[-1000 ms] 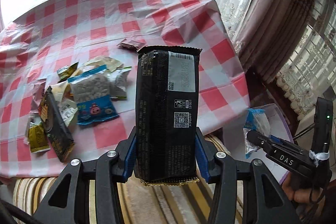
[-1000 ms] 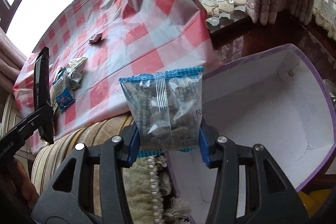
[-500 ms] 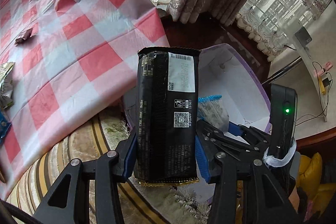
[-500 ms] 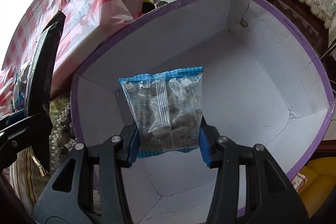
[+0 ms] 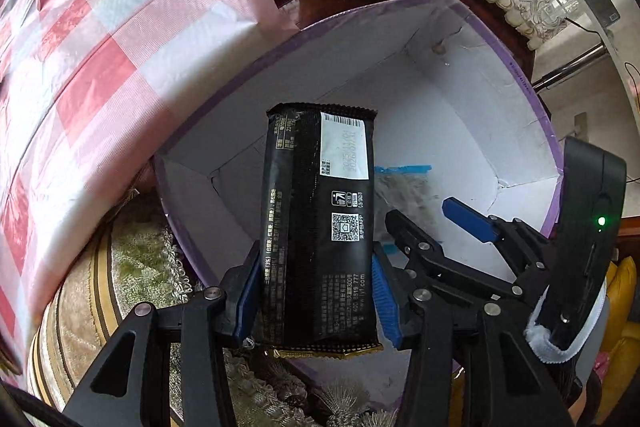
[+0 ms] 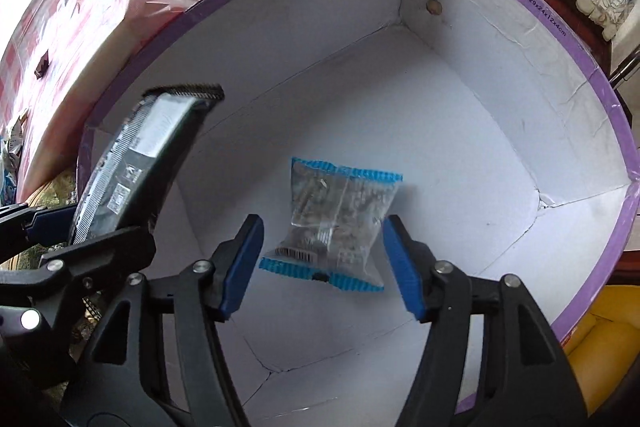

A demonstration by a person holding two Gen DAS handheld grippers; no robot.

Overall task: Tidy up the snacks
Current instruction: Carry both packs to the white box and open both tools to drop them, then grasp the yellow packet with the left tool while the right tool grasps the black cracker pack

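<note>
Left gripper (image 5: pixel 314 299) pinches the black snack pack (image 5: pixel 320 223) upright over the purple-rimmed box (image 5: pixel 520 75), ready to let it go inside.
Right gripper (image 6: pixel 322 267): jaws have just been opening and stand wide, clear of the blue-edged packet (image 6: pixel 336 223) lying on the box (image 6: pixel 480 131) floor between them.

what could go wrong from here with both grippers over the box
1. The left gripper and right gripper sit close together over the purple-rimmed box; they might knock each other.
2. The black packet, clamped upright by the left gripper, is long; dropped as is, it could land on the blue-edged packet just released as the right jaws opened, or lean on a wall.
3. The box rests on a cushion beside the table, so a bump may tip it.
</note>
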